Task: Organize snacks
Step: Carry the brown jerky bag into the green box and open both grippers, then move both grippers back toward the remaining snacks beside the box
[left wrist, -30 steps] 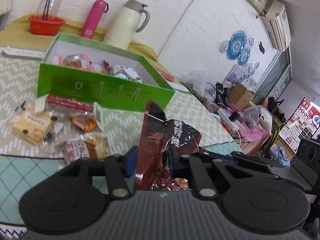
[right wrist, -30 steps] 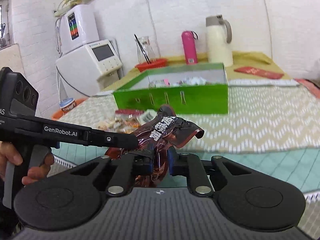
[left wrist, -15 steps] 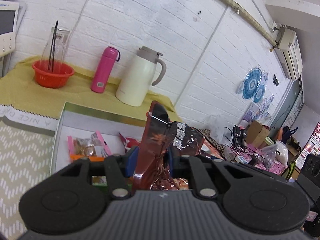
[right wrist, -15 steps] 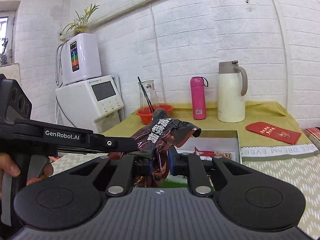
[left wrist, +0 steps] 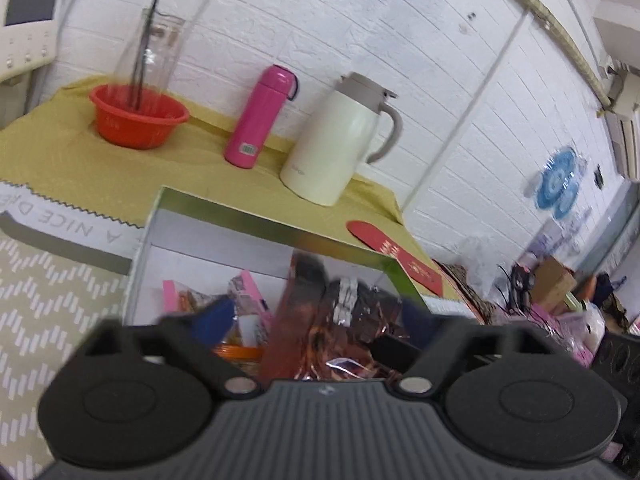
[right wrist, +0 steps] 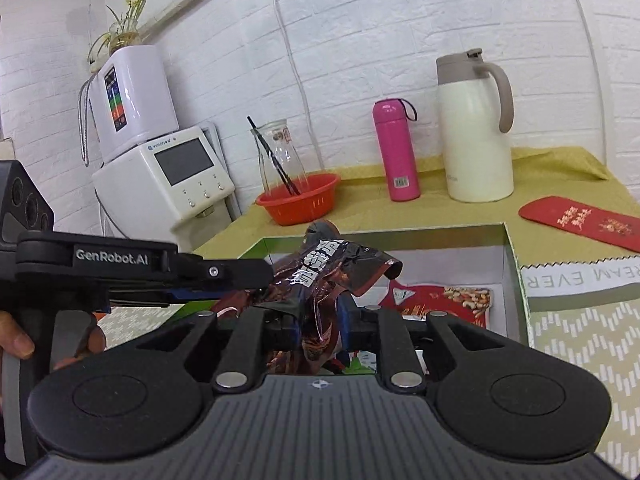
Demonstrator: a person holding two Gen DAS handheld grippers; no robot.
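Over the green cardboard box [right wrist: 516, 276], both jaws are opening: left gripper [left wrist: 316, 320] spread wide, right gripper [right wrist: 320, 320] loosening around the crinkly brown foil snack bag [right wrist: 332, 268]; cream jug [right wrist: 472, 132] at one o'clock.

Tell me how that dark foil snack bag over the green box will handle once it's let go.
The snack bag looks floppy: its foil is crumpled and its top corner droops sideways. It probably weighs little and should drop softly into the box. The glossy film may slip from the pads; both grippers' jaws, left gripper and right gripper, are opening around it.
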